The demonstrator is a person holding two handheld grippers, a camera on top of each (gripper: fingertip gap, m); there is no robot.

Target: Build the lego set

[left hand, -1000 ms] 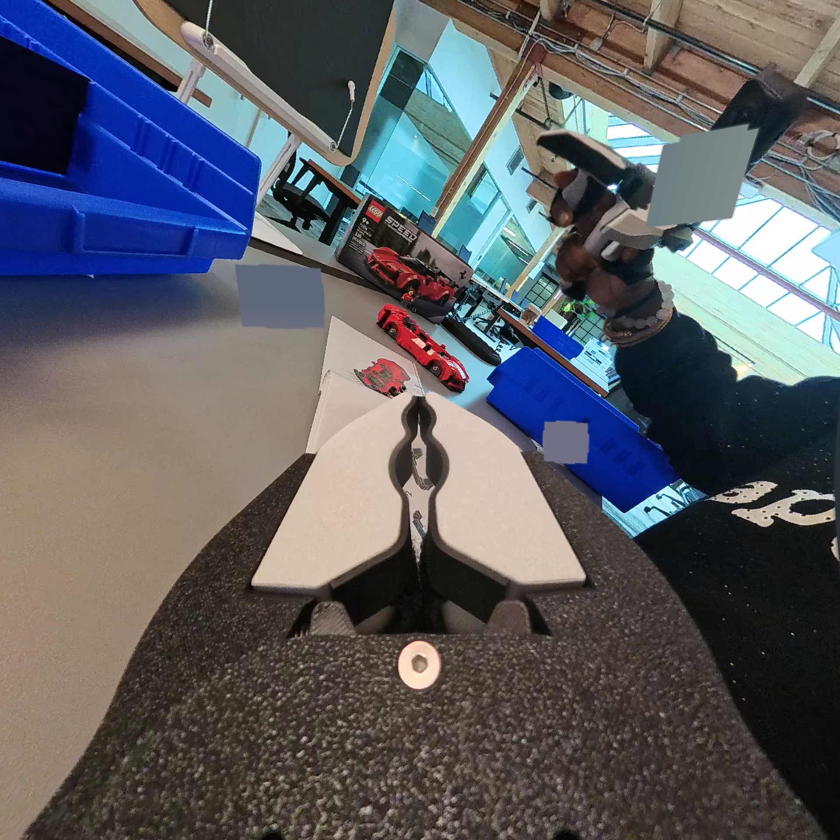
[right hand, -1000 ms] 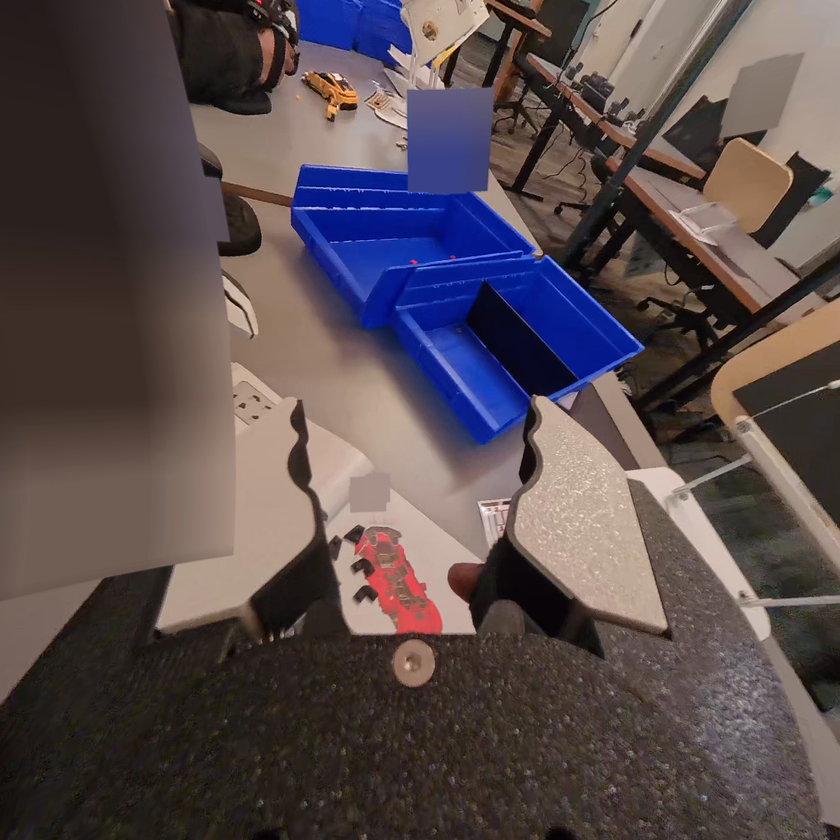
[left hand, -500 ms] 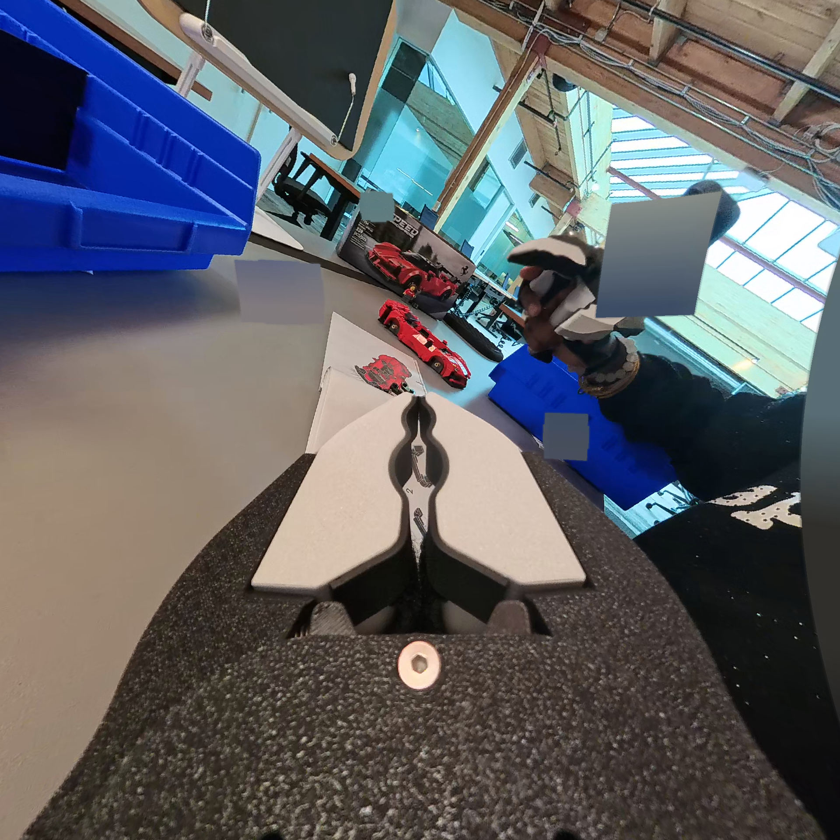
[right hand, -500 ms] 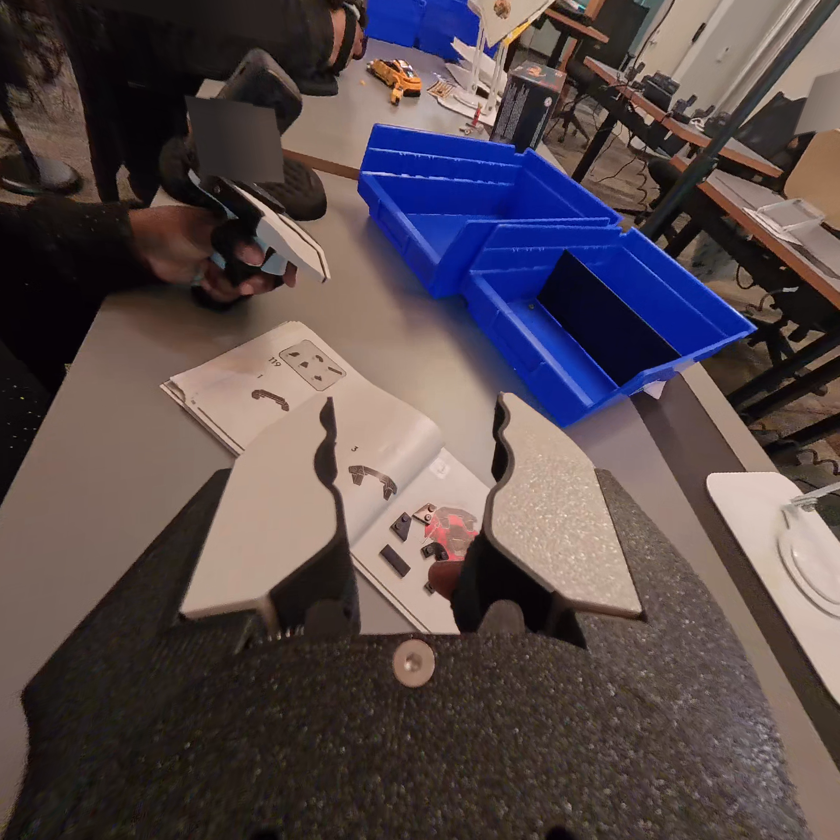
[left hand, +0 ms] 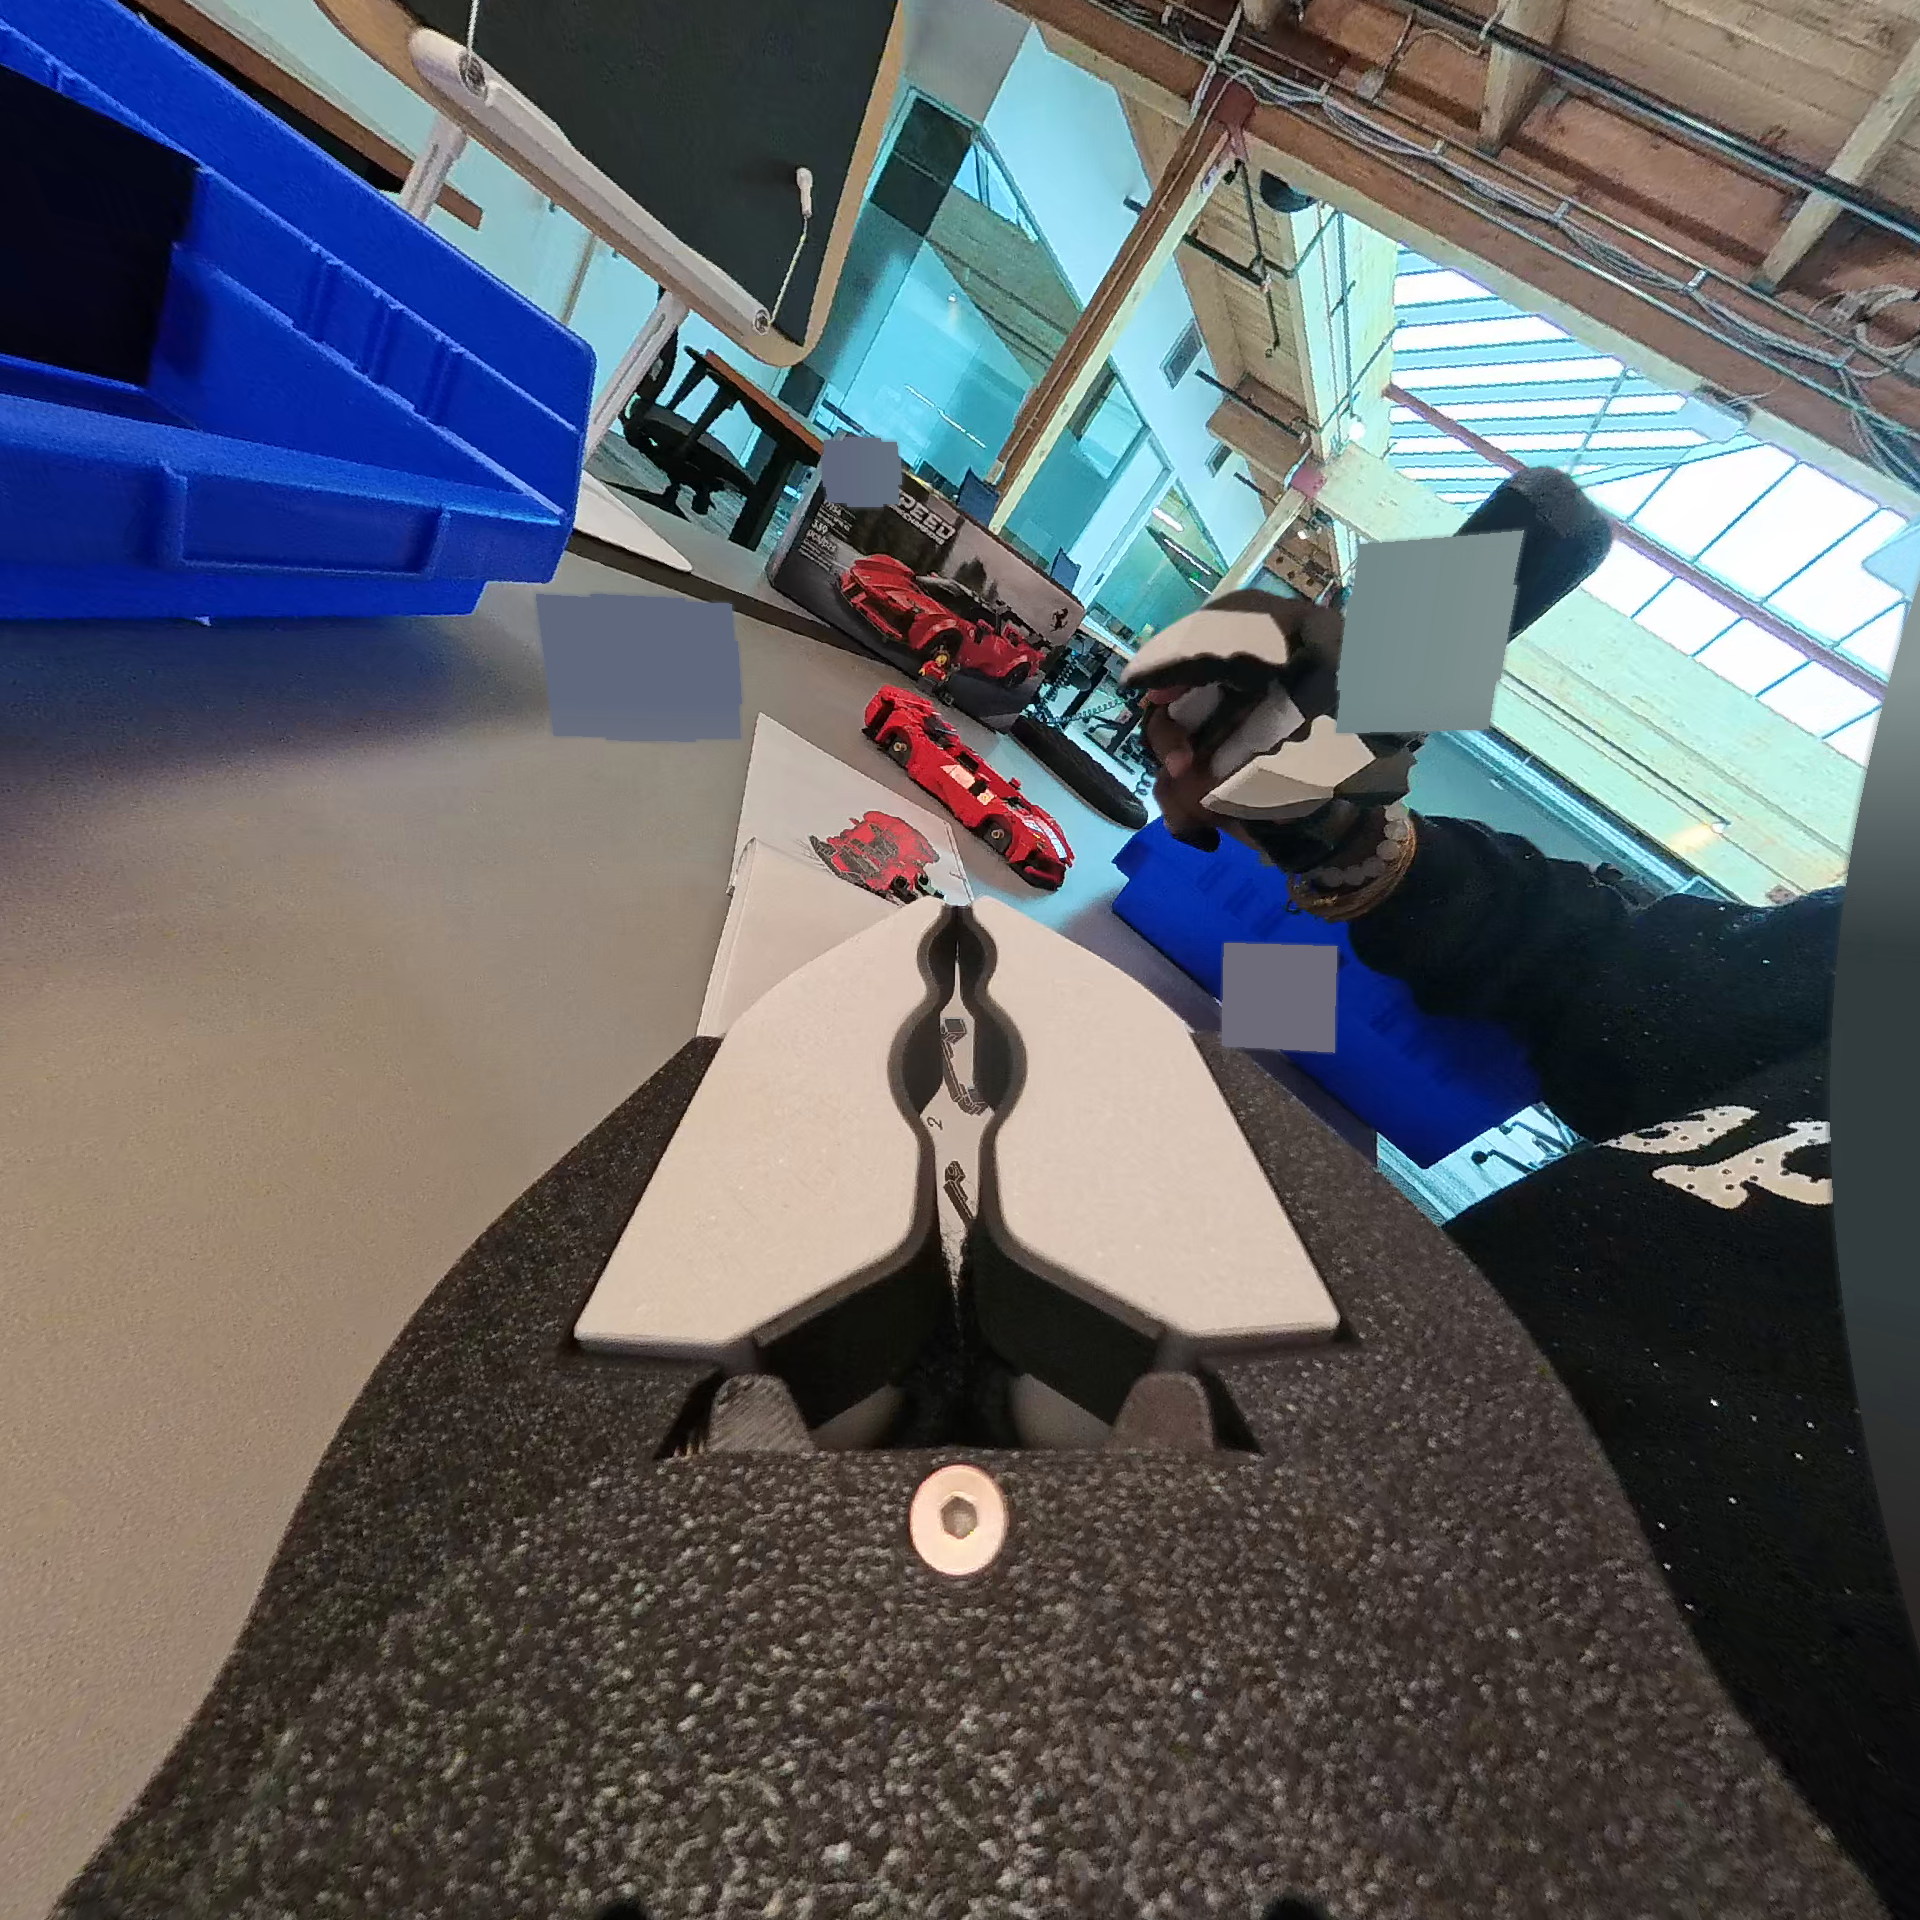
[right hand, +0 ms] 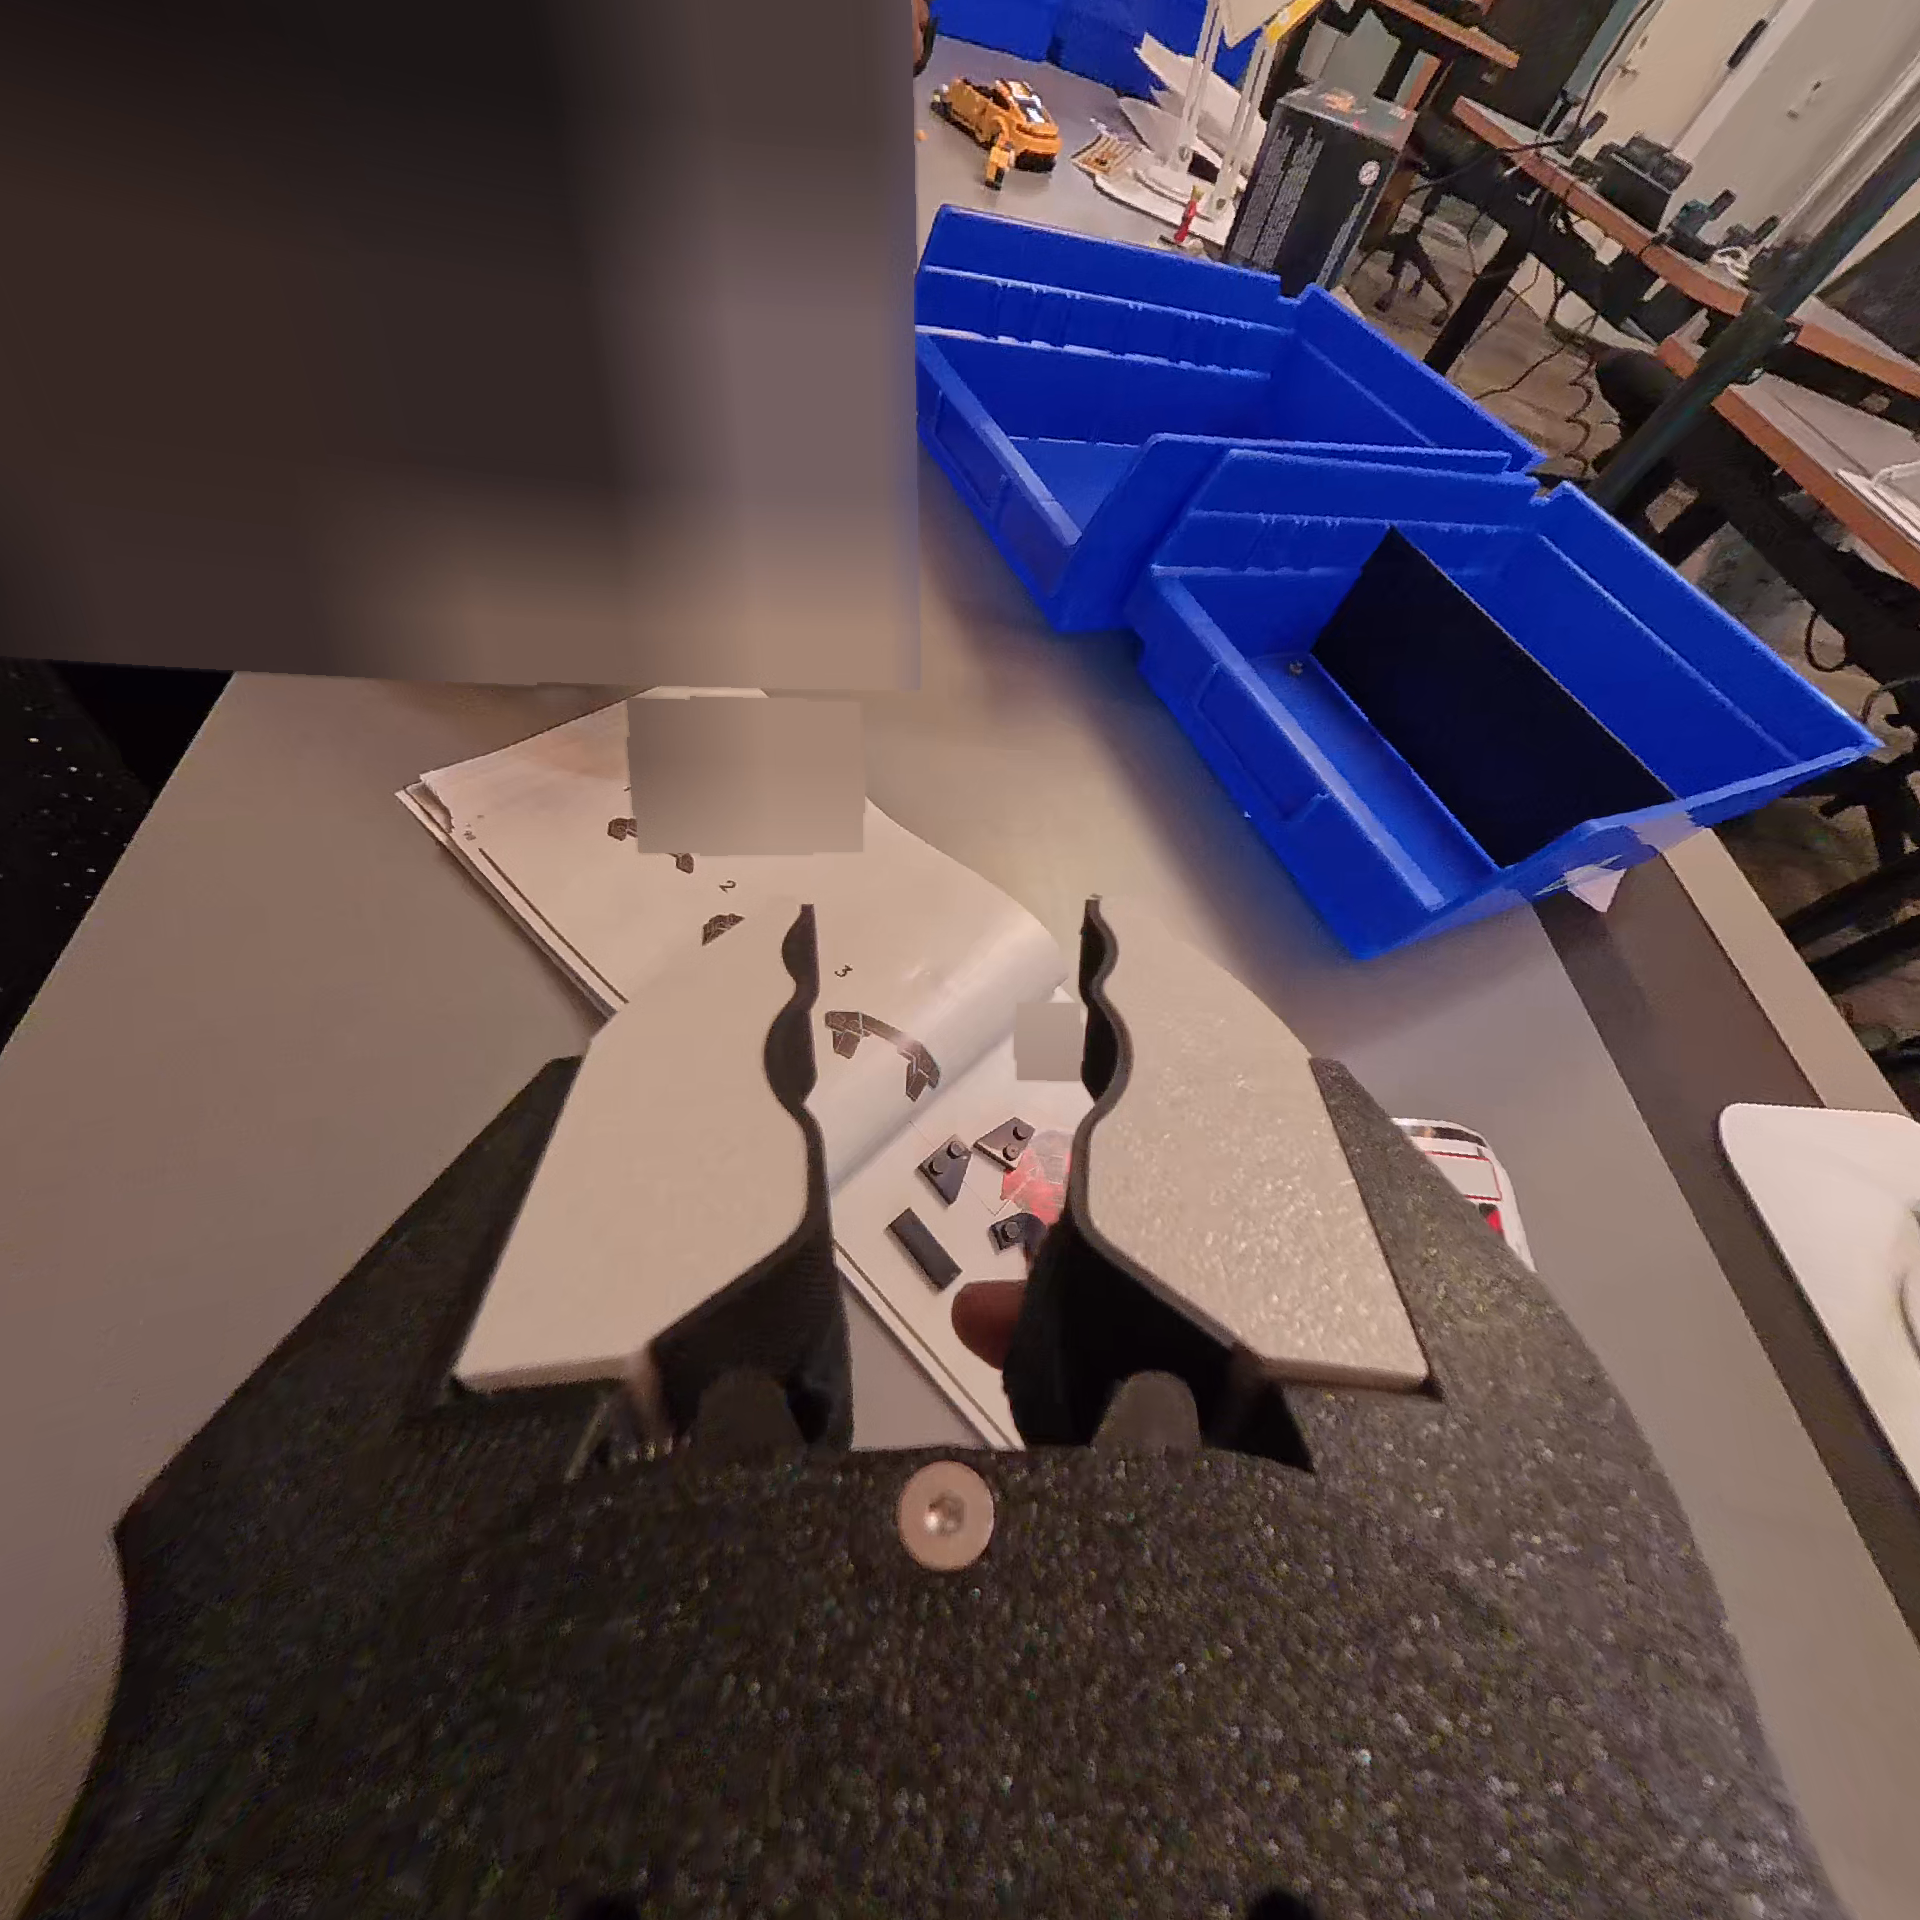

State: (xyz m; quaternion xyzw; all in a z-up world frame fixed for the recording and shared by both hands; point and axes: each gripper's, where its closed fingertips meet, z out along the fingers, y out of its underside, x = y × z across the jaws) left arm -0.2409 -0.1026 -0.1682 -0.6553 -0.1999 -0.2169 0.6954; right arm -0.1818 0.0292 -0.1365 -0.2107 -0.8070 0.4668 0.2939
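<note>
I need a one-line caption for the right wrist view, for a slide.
Open right gripper above the instruction booklet, two blue bins beyond on the grey table.

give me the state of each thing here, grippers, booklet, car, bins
left gripper: shut, empty
right gripper: open, empty
instruction booklet: open, flat on table
red lego car: assembled, on its wheels
near blue bin: upright, black divider inside
lego box: standing on table
</note>
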